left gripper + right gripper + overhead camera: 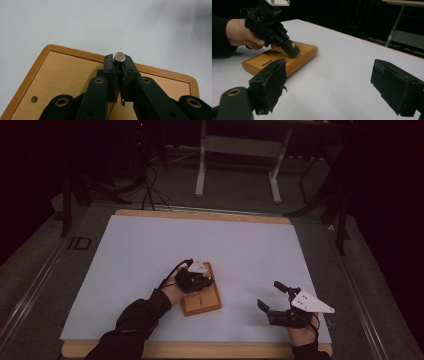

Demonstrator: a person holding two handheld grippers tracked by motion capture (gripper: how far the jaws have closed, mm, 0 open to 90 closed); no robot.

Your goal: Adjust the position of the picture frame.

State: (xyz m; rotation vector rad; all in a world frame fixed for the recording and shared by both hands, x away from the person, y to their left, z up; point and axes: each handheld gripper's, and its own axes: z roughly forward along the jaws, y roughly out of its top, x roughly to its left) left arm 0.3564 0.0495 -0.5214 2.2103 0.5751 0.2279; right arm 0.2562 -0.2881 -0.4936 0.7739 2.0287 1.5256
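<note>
1. Nearest the high camera, at the near right edge of the pale grey table mat (pixel 140 250), the right gripper (pixel 272 297) rests low in the person's hand; its black jaws stand wide apart with nothing between them, as the right gripper view confirms.
2. Left of it, near the middle of the mat, lies a flat rectangular wooden board with a raised orange-brown rim (pixel 202 302). A small brass-ringed hole (pixel 34 99) sits near one corner, and a narrow dark slot (pixel 199 300) marks the near half of its face.
3. Left gripper (pixel 119 65), held in the left hand (pixel 172 291), tilts steeply down over the far part of the board. Its jaws are drawn narrow and clamp a small silver metal cylinder (pixel 119 57).
4. Position of the cylinder: upright between the two jaw tips, its flat round top standing proud of them, the body pinched by both pads. It hangs above the board's far edge, just inside the rim; whether its lower end touches the wood cannot be told.
5. Step in hand, as judged: carrying the gripped cylinder to a seat on the board.
6. Next move calls for lining the cylinder up over its intended seat, lowering it squarely, and releasing only once it is supported.
</note>
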